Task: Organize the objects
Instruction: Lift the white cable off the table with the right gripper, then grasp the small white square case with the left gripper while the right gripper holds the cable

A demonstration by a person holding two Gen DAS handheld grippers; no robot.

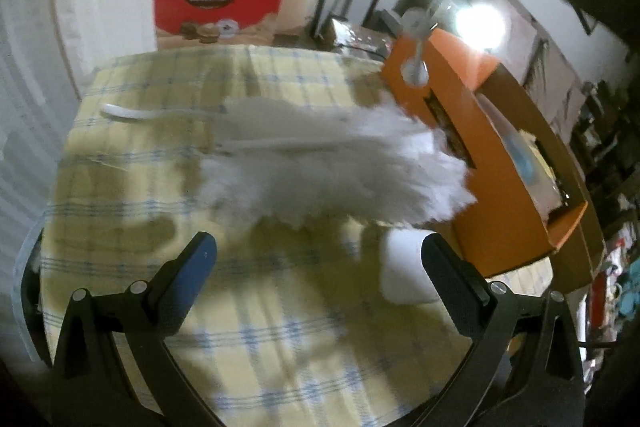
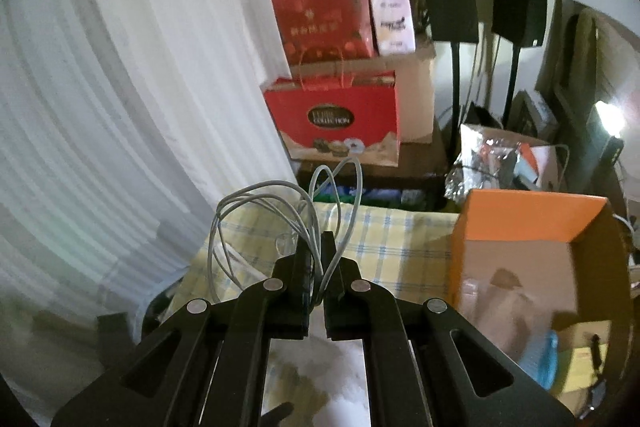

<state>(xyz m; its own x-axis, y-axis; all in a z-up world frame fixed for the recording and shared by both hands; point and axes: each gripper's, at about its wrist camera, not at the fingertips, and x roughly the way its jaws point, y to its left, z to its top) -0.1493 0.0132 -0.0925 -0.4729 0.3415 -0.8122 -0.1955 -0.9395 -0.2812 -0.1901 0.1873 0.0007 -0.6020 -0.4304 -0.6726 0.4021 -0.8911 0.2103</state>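
grey cable [image 2: 280, 215]: looped, pinched in clenched right gripper [image 2: 318, 251], raised above checked bench [image 2: 392, 239] | white duster [image 1: 332, 163]: lying on bench (blurred) beside orange box [image 1: 492, 163] | left gripper [image 1: 316, 267]: released, holding nothing, over bench

Dim room, warm cast. One bright lamp [image 1: 478, 25] flares into glare — motion blur smears the white duster [image 1: 332, 167]. Soft shadows lie on the checked cloth [image 1: 160, 99]. Fisheye bending — black vignette at corners.
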